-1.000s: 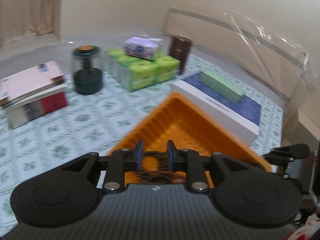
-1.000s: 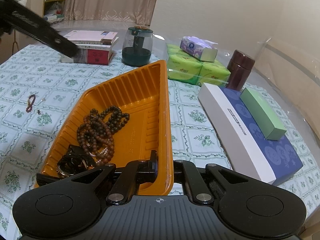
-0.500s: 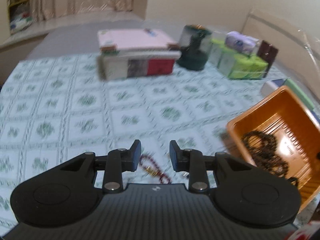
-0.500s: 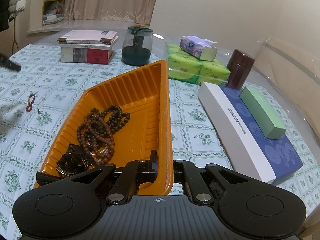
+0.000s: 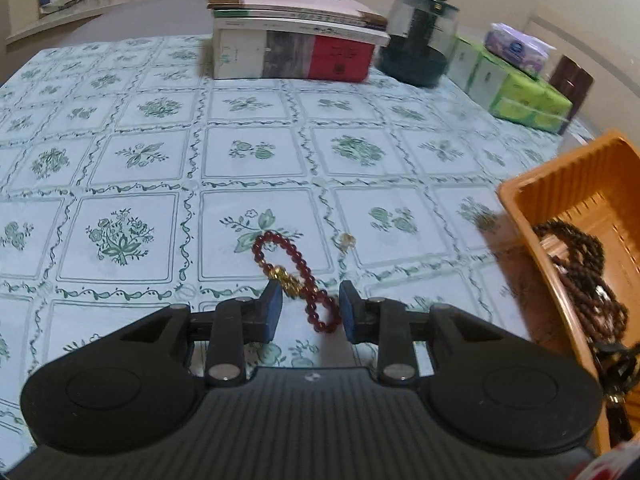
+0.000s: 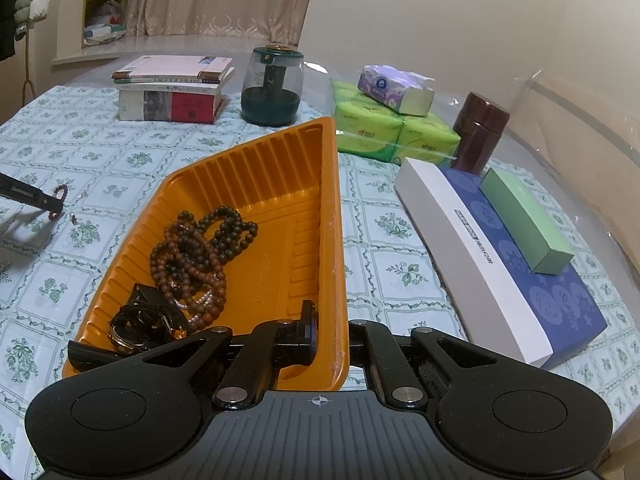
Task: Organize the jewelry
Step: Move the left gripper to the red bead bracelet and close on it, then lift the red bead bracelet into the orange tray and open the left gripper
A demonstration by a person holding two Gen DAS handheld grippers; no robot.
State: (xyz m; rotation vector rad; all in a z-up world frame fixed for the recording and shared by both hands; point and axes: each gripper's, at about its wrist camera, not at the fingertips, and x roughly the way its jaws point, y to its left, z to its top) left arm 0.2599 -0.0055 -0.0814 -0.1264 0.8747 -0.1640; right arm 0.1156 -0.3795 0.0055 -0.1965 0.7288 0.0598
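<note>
A: Done so far? The ribbed orange plastic tray [image 6: 256, 184] already holds brown wooden bead strands [image 6: 196, 256] and a dark watch-like piece [image 6: 140, 322]; the right claw [image 6: 330, 332] is clamped shut on its rim.

B: Left to do: the dark-red beaded bracelet with a gold charm [image 5: 296, 280] lies on the table [image 5: 160, 160], between the parted jaws of the left claw [image 5: 308, 312], ungripped. A small gold item [image 5: 347, 240] lies nearby.

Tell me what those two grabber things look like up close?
Both are black plastic. The left gripper has two round discs, a ribbed middle plate, silver rivets and blue pads on its fingers. The right gripper has the same shape, with a small crosshair mark.
</note>
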